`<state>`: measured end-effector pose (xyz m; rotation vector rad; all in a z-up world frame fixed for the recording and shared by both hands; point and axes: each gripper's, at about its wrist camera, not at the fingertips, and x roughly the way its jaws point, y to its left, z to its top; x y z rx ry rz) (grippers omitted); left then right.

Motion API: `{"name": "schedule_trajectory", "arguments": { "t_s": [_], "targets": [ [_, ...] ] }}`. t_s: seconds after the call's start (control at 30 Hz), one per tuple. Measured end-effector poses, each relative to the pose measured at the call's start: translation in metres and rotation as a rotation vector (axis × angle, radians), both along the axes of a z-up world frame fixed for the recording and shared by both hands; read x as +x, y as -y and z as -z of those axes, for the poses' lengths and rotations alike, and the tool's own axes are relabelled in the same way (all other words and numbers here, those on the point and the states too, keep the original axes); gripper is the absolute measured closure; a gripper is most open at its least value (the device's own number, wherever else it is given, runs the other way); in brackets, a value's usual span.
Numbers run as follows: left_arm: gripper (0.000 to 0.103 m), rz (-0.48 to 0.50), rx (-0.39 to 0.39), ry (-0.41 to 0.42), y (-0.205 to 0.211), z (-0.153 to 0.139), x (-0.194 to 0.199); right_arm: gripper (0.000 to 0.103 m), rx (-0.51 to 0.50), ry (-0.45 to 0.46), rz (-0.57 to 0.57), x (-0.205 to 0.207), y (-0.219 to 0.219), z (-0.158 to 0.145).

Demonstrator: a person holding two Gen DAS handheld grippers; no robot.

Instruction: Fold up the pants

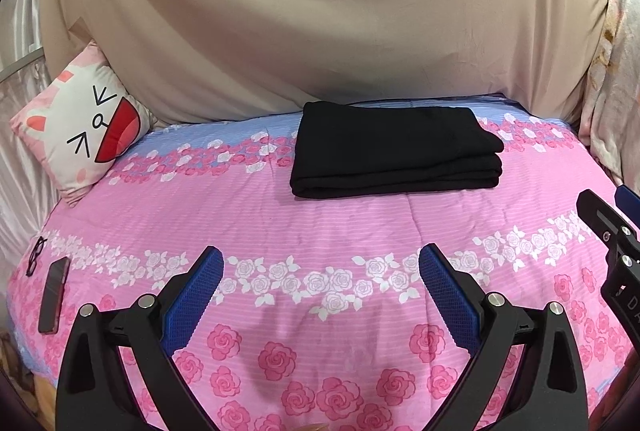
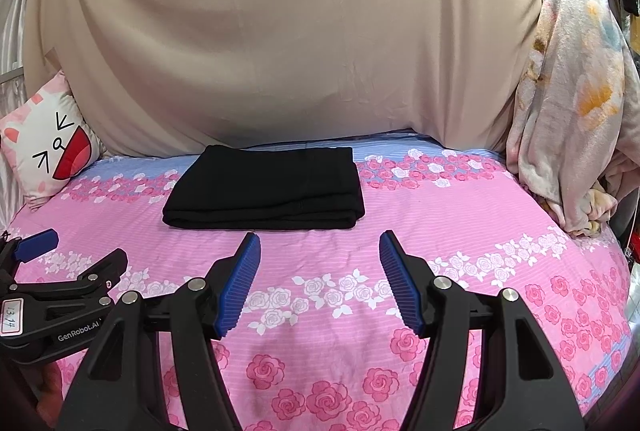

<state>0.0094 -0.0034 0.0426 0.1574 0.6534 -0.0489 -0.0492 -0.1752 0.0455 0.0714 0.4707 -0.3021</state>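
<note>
Left wrist view: the left gripper (image 1: 320, 271), a black two-finger claw with blue ribbed pads, sits low in the foreground with its jaws spread wide and nothing between them. It hovers over a pink bedspread printed with roses (image 1: 280, 215), well short of the pair of black pants (image 1: 394, 151). The pants lie toward the far side of the bed as a neat rectangular stack of several layers, the folded edges showing along the near and right sides. They look finished, which would explain why the claw is empty and held apart from them. Behind the bed hangs a beige draped sheet (image 1: 320, 11). A white and pink cartoon-cat cushion (image 1: 82, 129) leans at the far left. Near the left edge of the bed lie a dark phone (image 1: 54, 295) and a pair of black-framed glasses (image 1: 36, 255), clear of the folding area. Part of the right gripper shows at the right edge.

Right wrist view: the right gripper (image 2: 320, 281), of the same black and blue make, also has its jaws spread and empty, pointing at the near edge of the folded pants but not touching them. The left gripper appears at the lower left, beside it. A pale floral blanket (image 2: 568, 103) hangs in a heap at the right of the bed. Both claws seem parked clear of the stack so it stays undisturbed.
</note>
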Motion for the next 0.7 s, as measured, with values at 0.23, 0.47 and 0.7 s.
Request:
{"name": "schedule_trajectory", "arguments": {
  "t_s": [0.23, 0.47, 0.7],
  "targets": [
    [0.006, -0.002, 0.004, -0.009, -0.001, 0.003, 0.004, 0.043, 0.003, -0.009, 0.002, 0.004, 0.0, 0.002],
    [0.006, -0.001, 0.006, -0.016, -0.001, 0.006, 0.007, 0.043, 0.004, -0.017, 0.004, 0.008, 0.0, 0.005],
    [0.006, -0.002, 0.003, -0.023, -0.002, 0.009, 0.011, 0.043, 0.004, -0.02, 0.005, 0.011, -0.001, 0.007]
  ]
}}
